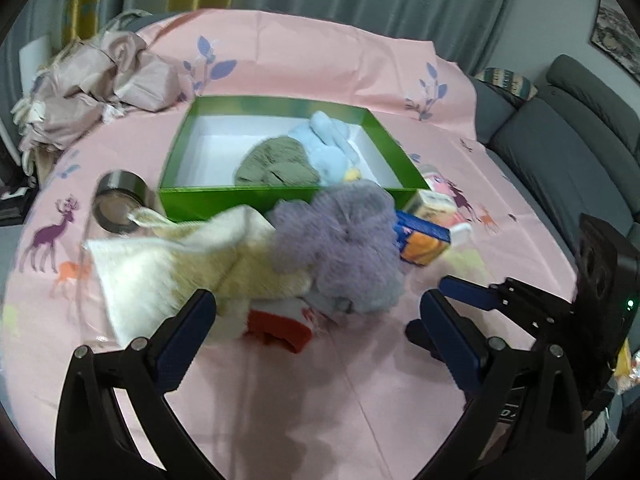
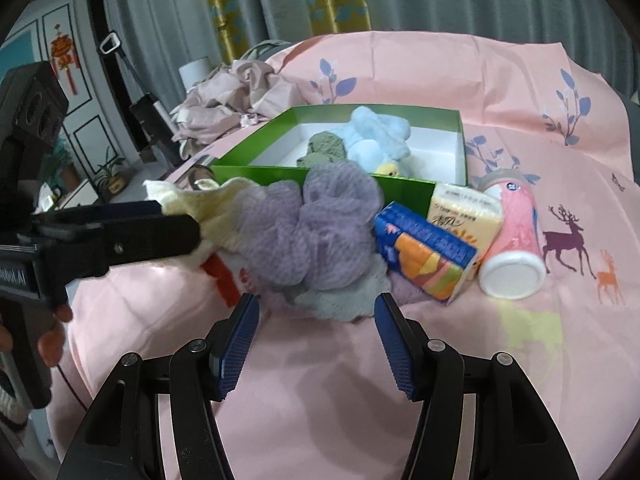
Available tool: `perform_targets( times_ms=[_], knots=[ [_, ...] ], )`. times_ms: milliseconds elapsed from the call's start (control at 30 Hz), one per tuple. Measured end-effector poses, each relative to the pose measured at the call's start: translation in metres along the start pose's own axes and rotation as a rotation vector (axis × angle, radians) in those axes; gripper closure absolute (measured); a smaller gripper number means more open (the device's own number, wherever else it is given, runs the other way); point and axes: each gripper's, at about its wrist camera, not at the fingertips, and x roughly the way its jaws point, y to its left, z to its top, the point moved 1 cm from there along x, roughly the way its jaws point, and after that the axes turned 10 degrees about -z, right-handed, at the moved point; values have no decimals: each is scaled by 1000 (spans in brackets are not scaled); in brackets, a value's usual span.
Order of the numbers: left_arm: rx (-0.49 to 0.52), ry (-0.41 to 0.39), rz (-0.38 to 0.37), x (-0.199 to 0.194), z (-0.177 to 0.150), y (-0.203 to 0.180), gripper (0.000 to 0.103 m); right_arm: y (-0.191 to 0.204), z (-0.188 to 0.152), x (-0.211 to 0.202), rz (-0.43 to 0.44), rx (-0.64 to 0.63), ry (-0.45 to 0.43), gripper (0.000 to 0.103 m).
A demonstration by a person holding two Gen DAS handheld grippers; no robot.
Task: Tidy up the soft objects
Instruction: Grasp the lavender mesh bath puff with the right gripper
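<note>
Both grippers' jaws hang released: right gripper (image 2: 316,344) has the purple mesh puff (image 2: 316,220) at twelve o'clock, left gripper (image 1: 316,340) near the cream plush (image 1: 192,264).

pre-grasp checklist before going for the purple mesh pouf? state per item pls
1. Right gripper open, nothing between its fingers: ok.
2. Left gripper open and empty: ok.
3. Purple mesh pouf in front of the right gripper: ok.
4. Pouf free of neighbours: not ok; it lies on the cream towel and grey cloth.
5. Green box has bare floor on its left side: ok.
6. Blue carton clear of the grasp path: cannot tell; it sits right beside the pouf.
</note>
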Motion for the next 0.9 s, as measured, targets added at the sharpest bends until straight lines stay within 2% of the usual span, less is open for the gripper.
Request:
perform_targets(
  times_ms=[300,567,667,767,900],
  knots=[
    [3,-24,-93,14,10,1,1,-2,-3,16,29,25,8,42],
    [16,-12,-116,38,31,8,4,-7,9,30,70,55,-12,42],
    [9,7,-123,48,39,13,10,-7,13,38,91,63,-11,42],
    [4,31,-130,56,41,15,25,-5,16,47,95,56,-3,42],
    [-21,50,-117,63,41,20,39,-4,20,55,101,53,2,42]
  ],
)
